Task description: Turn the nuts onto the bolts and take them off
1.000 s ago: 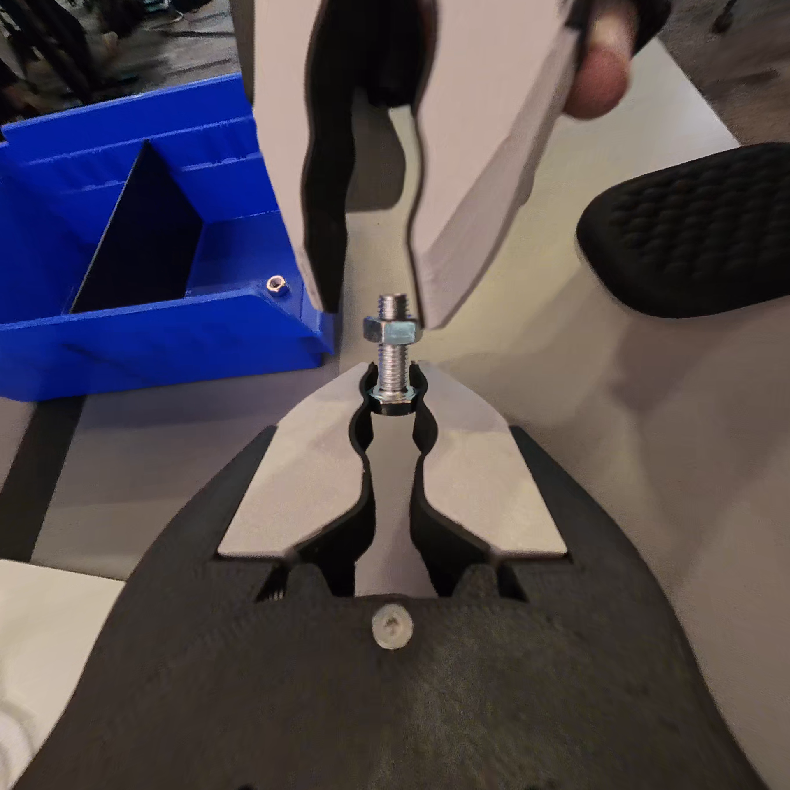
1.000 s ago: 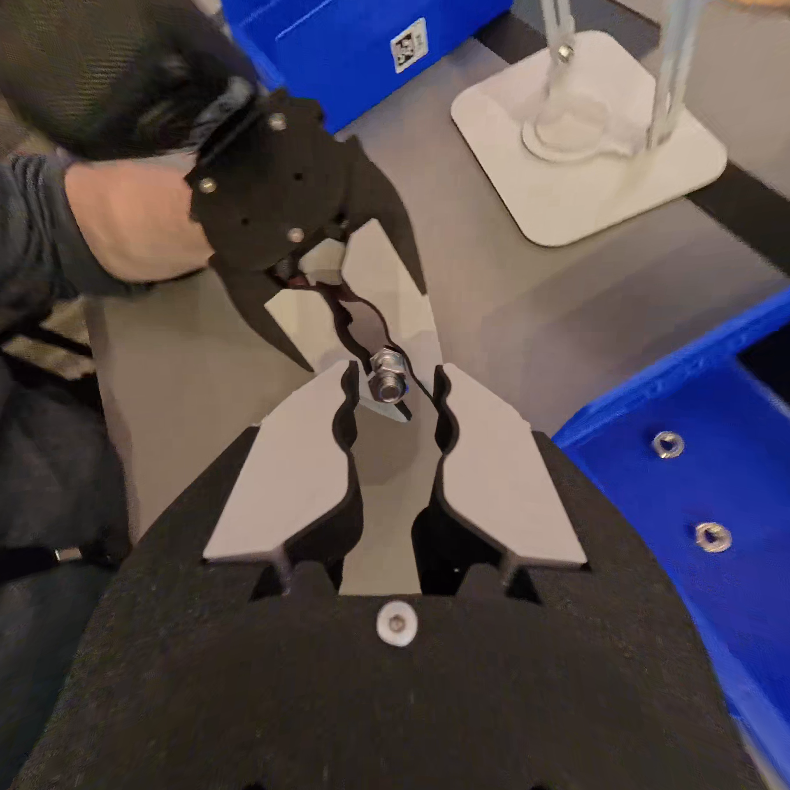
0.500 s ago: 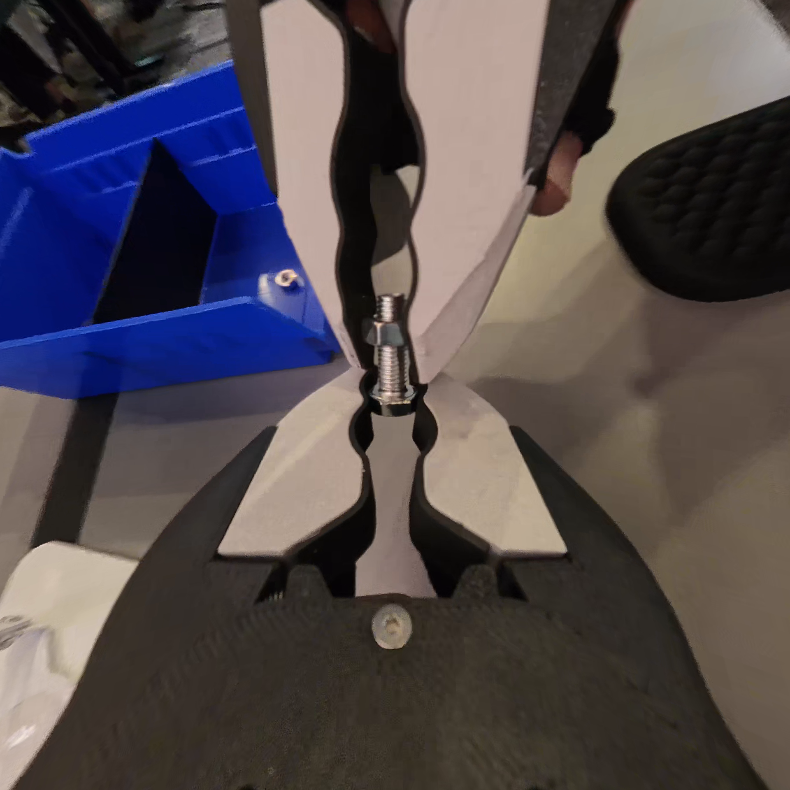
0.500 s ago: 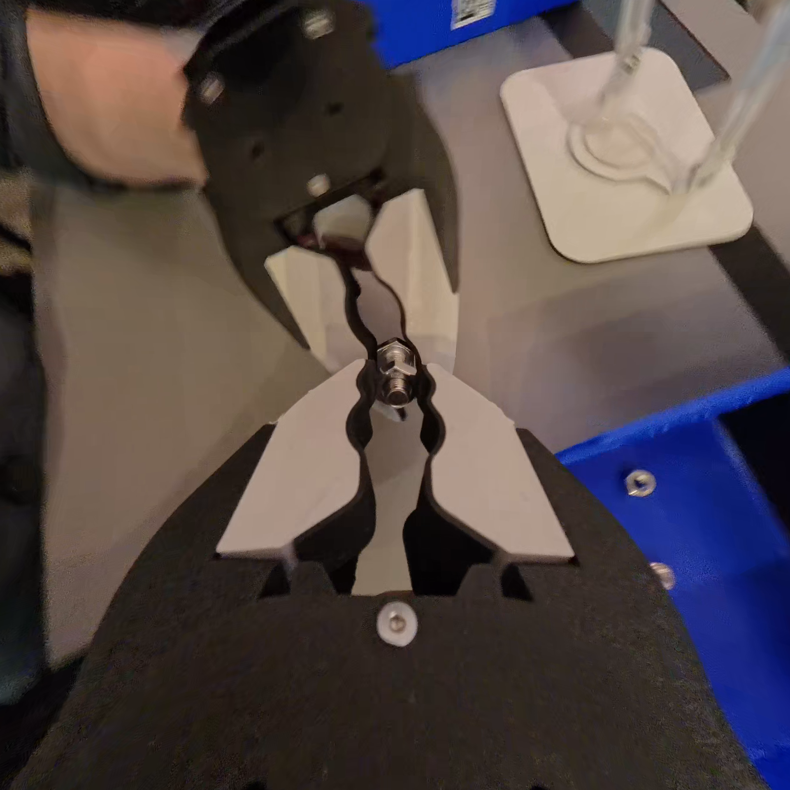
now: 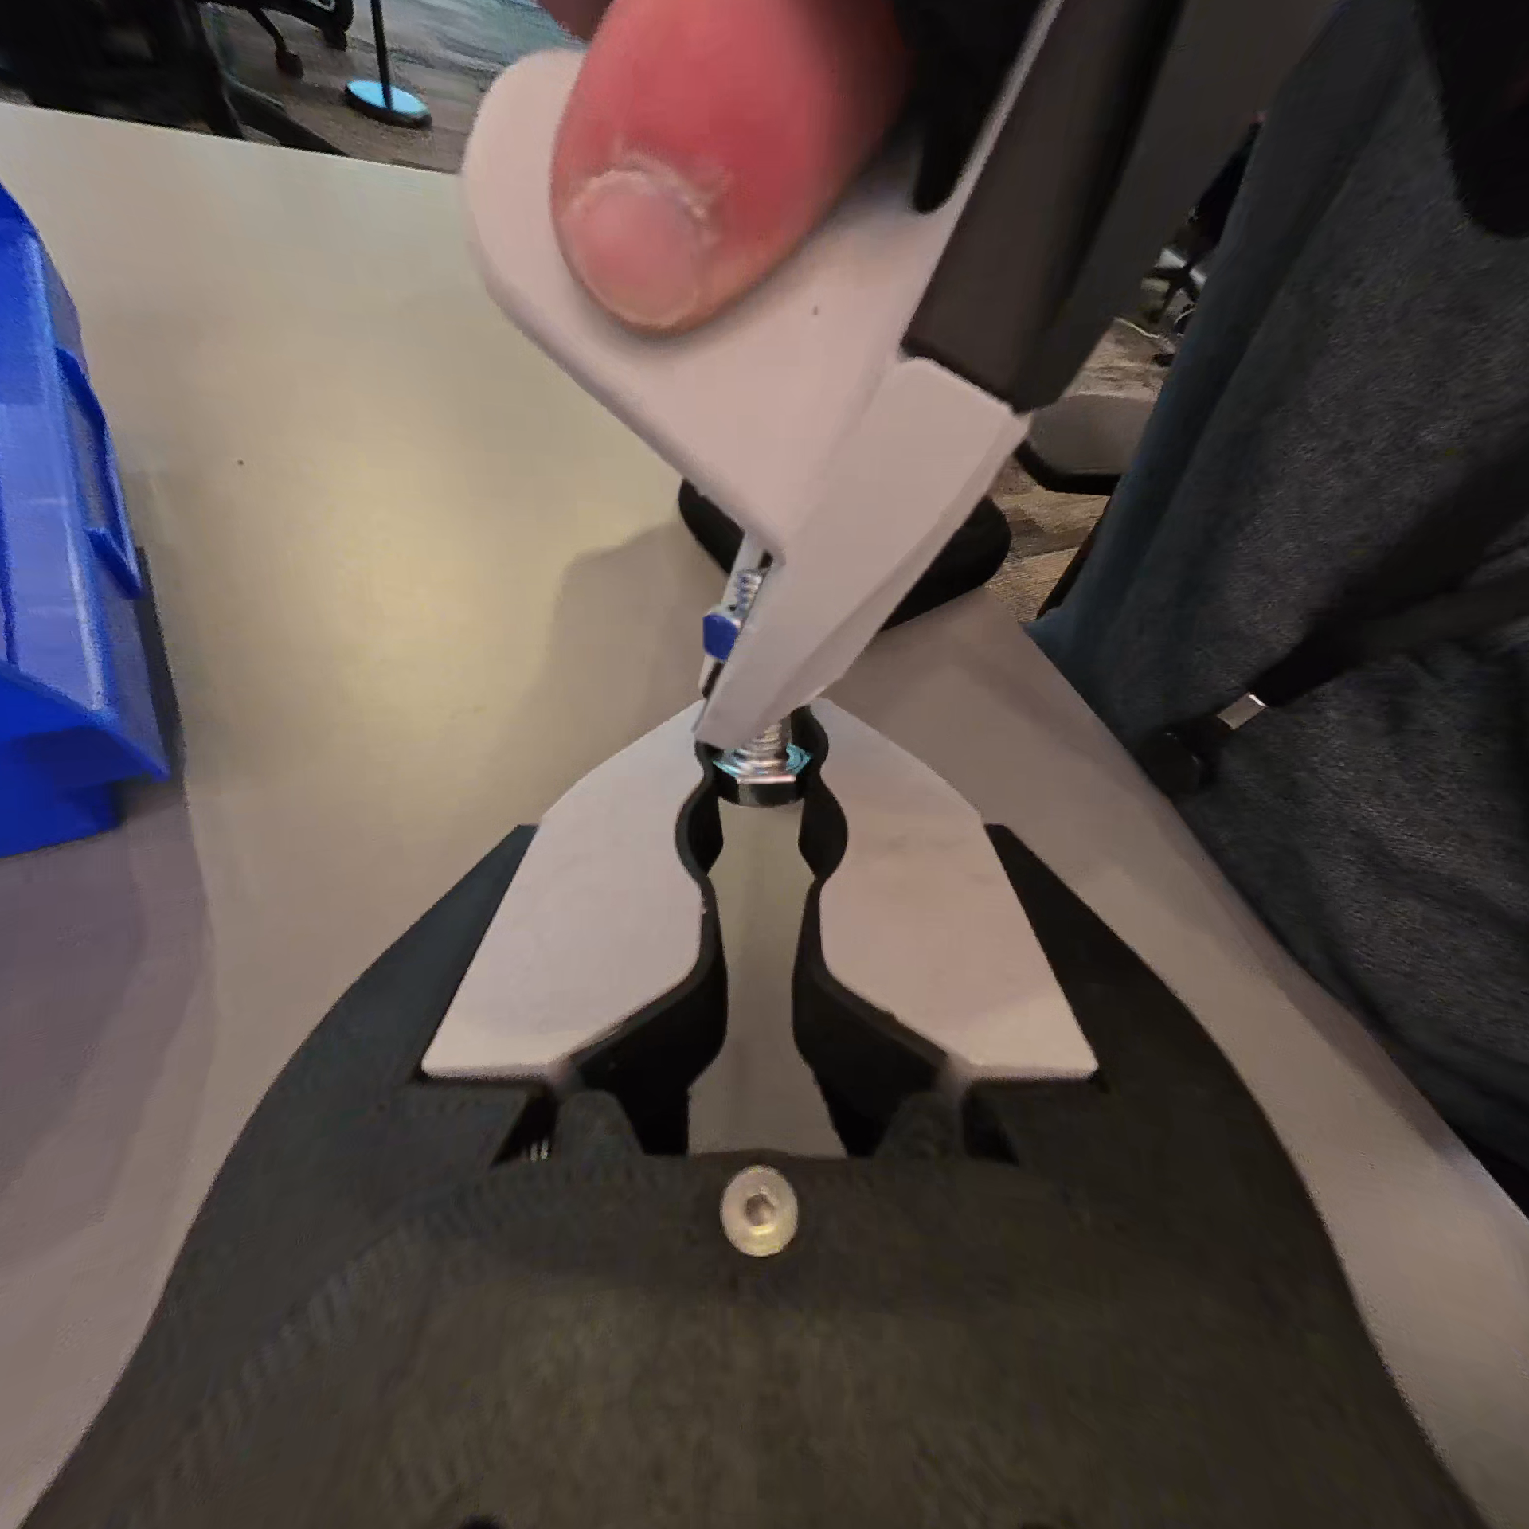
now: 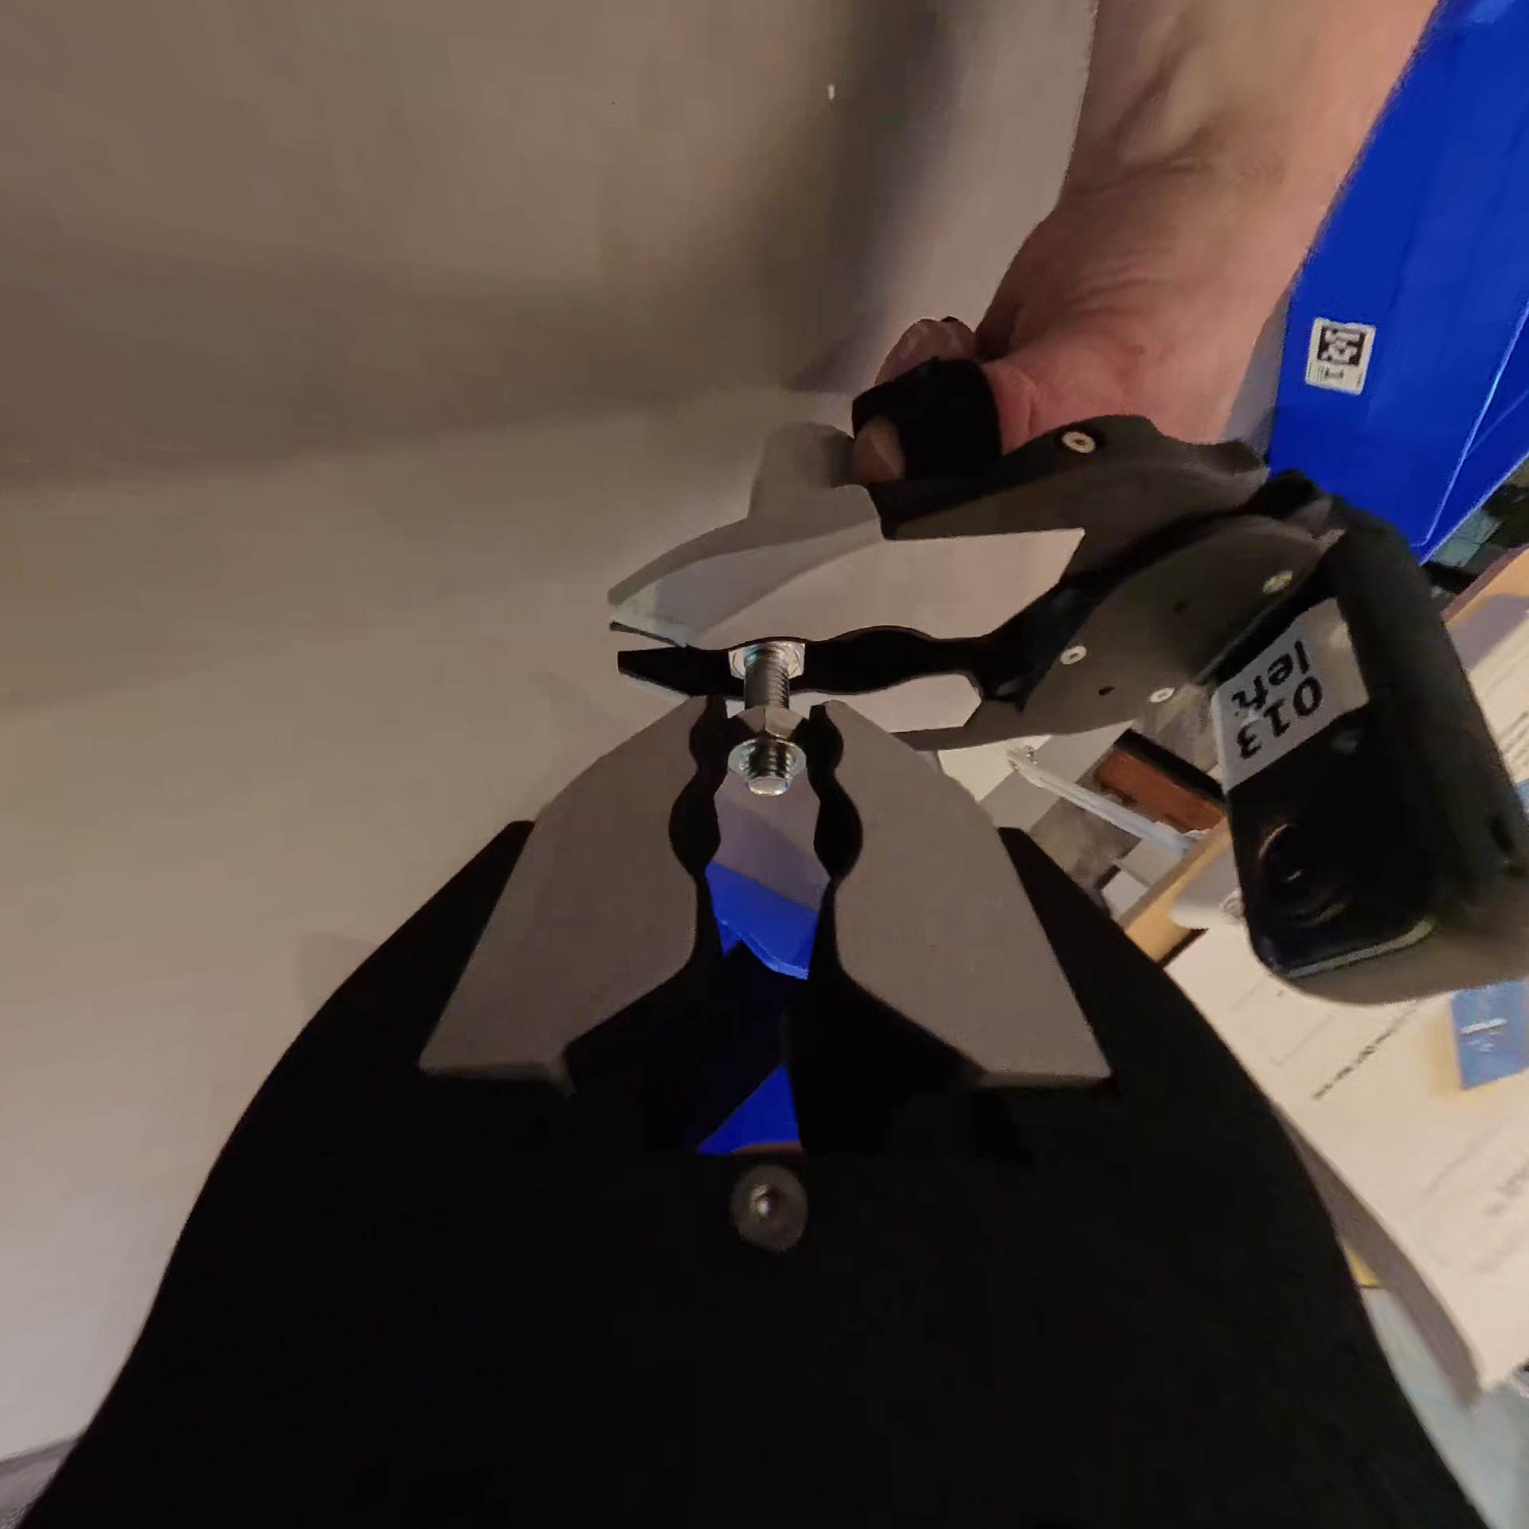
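Note:
A silver bolt [image 5: 763, 735] with a nut on its thread is held between my two grippers above the pale table [image 5: 372, 513]. My left gripper [image 5: 761, 757] is shut on the bolt's hex head [image 5: 757, 778]. My right gripper [image 5: 713, 728] comes down from above, side-on, and covers most of the thread and the nut; a person's fingertip [image 5: 662, 190] presses on it. In the right wrist view my right gripper [image 6: 768, 711] is shut on the nut [image 6: 765, 728], with the bolt's end [image 6: 765, 765] facing the camera. The left gripper [image 6: 616, 641] crosses from the right and grips the head.
A blue bin [image 5: 66, 579] stands at the left edge of the table; it also shows in the right wrist view [image 6: 1406, 248]. A black pad [image 5: 951, 563] and a person's dark clothing [image 5: 1324, 538] lie past the table's right edge. Papers [image 6: 1365, 1117] lie at the right. Only a small space, under 4 cm, lies between the two pairs of fingers.
My right gripper has closed on the nut and rolled around the bolt's axis. Both views have swung: the blue bin has slid to the left edge. The left gripper keeps hold of the bolt head.

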A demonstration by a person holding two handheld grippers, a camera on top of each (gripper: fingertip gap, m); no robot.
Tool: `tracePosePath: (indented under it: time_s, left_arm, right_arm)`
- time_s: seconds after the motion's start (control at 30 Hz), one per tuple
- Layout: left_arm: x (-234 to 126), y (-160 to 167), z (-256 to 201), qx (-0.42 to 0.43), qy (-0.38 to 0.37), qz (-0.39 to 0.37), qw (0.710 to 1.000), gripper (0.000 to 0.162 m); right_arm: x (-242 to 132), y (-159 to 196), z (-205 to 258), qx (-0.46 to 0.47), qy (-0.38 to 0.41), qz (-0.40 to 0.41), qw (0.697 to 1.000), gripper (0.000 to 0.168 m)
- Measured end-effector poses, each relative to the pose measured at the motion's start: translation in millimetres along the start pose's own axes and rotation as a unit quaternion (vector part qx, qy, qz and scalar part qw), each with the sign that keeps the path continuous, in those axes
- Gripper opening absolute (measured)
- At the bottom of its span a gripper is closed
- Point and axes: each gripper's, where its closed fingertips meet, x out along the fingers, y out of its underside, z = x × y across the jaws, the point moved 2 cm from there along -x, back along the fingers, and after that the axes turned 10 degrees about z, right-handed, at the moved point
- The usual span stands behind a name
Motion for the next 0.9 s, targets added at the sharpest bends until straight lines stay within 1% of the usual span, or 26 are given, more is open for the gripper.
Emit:
tracePosePath:
  time_s: [0.03, 0.07, 0.1, 0.17, 0.23, 0.27, 0.3, 0.33, 0.4, 0.47, 0.53, 0.57, 0.63, 0.67, 0.73, 0.8, 0.83, 0.9]
  left_arm:
    - [0, 0, 1, -0.001, -0.002, -0.003, 1.0, 0.015]
    - [-1, -1, 4, -0.003, -0.011, -0.008, 1.0, 0.015]
    - [-1, 0, 8, -0.005, -0.024, -0.008, 1.0, 0.015]
    - [-1, 1, 14, -0.003, -0.051, -0.004, 0.999, 0.015]
    - [-1, 2, 23, -0.004, -0.089, 0.004, 0.996, 0.015]
    - [-3, 1, 27, -0.006, -0.108, 0.002, 0.994, 0.015]
    - [-4, 0, 33, -0.006, -0.135, 0.003, 0.991, 0.015]
    - [-4, 1, 38, -0.004, -0.163, 0.015, 0.987, 0.015]
    - [-6, 1, 46, 0.003, -0.218, 0.032, 0.975, 0.015]
    - [-8, 0, 54, 0.007, -0.276, 0.05, 0.96, 0.015]
    - [-11, -1, 60, 0.021, -0.335, 0.073, 0.939, 0.015]
    - [-11, -1, 62, 0.026, -0.354, 0.086, 0.931, 0.015]
    - [-14, -3, 66, 0.039, -0.407, 0.108, 0.906, 0.015]
    - [-13, -2, 67, 0.048, -0.419, 0.125, 0.898, 0.015]
    - [-15, -3, 69, 0.058, -0.458, 0.141, 0.876, 0.015]
    - [-12, -3, 68, 0.057, -0.459, 0.151, 0.874, 0.015]
    - [-13, -3, 69, 0.062, -0.465, 0.15, 0.87, 0.015]
    - [-11, -3, 68, 0.057, -0.452, 0.15, 0.877, 0.015]
  right_arm:
    - [1, 1, 0, 0.023, -0.002, -0.004, 1.0, 0.021]
    - [2, 3, -1, 0.057, -0.006, -0.005, 0.998, 0.039]
    - [2, 6, -3, 0.098, -0.011, -0.007, 0.995, 0.043]
    - [-1, 9, -3, 0.193, -0.034, -0.033, 0.98, 0.042]
    - [-1, 19, -4, 0.312, -0.058, -0.051, 0.947, 0.041]
    - [0, 24, -3, 0.375, -0.077, -0.061, 0.922, 0.04]
    - [0, 28, -1, 0.438, -0.098, -0.081, 0.89, 0.039]
    - [0, 31, -1, 0.503, -0.114, -0.106, 0.85, 0.036]
    - [2, 35, 2, 0.612, -0.154, -0.159, 0.76, 0.035]
    - [7, 41, 8, 0.686, -0.178, -0.189, 0.68, 0.034]
    - [12, 44, 13, 0.731, -0.192, -0.214, 0.619, 0.034]
    - [14, 45, 15, 0.748, -0.196, -0.228, 0.592, 0.033]
    - [17, 45, 16, 0.771, -0.205, -0.255, 0.546, 0.032]
    - [18, 45, 16, 0.778, -0.206, -0.269, 0.529, 0.03]
    - [21, 43, 18, 0.783, -0.211, -0.279, 0.514, 0.023]
    - [21, 41, 17, 0.784, -0.204, -0.289, 0.51, 0.02]
    - [21, 40, 17, 0.78, -0.2, -0.286, 0.519, 0.02]
    - [20, 39, 17, 0.763, -0.19, -0.277, 0.552, 0.02]
